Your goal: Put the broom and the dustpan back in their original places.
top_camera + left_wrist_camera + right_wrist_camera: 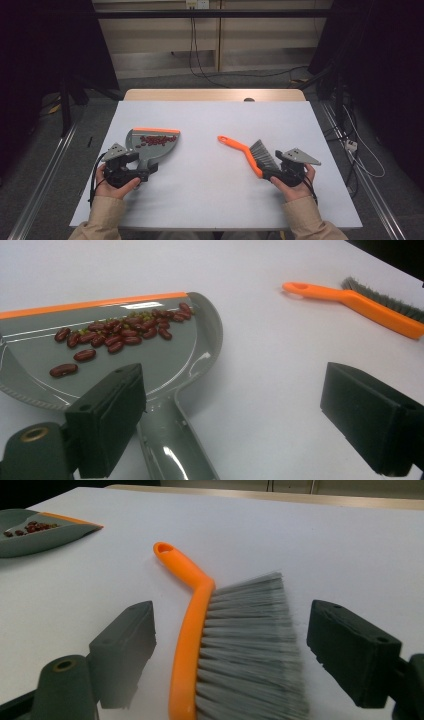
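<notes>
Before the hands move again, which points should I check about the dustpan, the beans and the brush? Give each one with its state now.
1. Left gripper open, fingers not pressing the dustpan handle: ok.
2. Right gripper open, the brush lying loose between its fingers: ok.
3. Beans all inside the dustpan, none seen on the table: ok.
4. Dustpan resting flat on the table: ok.
5. Brush lying on the table, apart from the dustpan: ok.
6. Cables free of the tools: cannot tell.
</notes>
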Demonstrator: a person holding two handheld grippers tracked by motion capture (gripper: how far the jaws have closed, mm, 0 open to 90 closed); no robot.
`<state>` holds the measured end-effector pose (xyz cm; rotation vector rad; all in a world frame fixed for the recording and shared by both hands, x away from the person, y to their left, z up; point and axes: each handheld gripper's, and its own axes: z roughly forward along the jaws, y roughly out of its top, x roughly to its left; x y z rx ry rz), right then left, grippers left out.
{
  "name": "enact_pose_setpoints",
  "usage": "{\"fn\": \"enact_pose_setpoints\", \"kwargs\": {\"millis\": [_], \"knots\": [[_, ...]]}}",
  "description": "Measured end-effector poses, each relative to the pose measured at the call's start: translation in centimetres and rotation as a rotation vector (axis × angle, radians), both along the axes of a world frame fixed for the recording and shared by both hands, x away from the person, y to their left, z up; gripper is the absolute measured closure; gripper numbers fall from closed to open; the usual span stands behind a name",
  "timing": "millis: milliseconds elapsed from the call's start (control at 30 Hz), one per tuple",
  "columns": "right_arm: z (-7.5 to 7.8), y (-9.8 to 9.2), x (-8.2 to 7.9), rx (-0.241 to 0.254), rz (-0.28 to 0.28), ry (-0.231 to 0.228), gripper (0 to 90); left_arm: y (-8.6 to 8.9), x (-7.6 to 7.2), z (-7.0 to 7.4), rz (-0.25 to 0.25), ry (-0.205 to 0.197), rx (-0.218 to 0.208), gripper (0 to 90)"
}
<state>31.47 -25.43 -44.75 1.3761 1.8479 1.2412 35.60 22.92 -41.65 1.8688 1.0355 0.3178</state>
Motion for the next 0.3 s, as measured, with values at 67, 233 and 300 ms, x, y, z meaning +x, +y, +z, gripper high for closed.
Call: {"fn": "enact_pose_setpoints", "kwargs": {"millis": [67, 233, 300], "knots": [[-0.03, -0.06, -0.36, -0.003, 0.014, -0.008, 18.6, 0.06, -0.09, -0.1, -0.01, -0.003, -0.004, 10.7], [-0.22, -0.27, -0.96, -0.036, 0.038, -0.008, 16.3, 0.11, -0.21, -0.35, -0.028, -0.001, 0.003, 9.9], [-0.27, -0.42, -1.07, -0.033, 0.039, -0.004, 15.9, 0.09, -0.25, -0.39, -0.031, -0.007, 0.01, 9.9]]}}
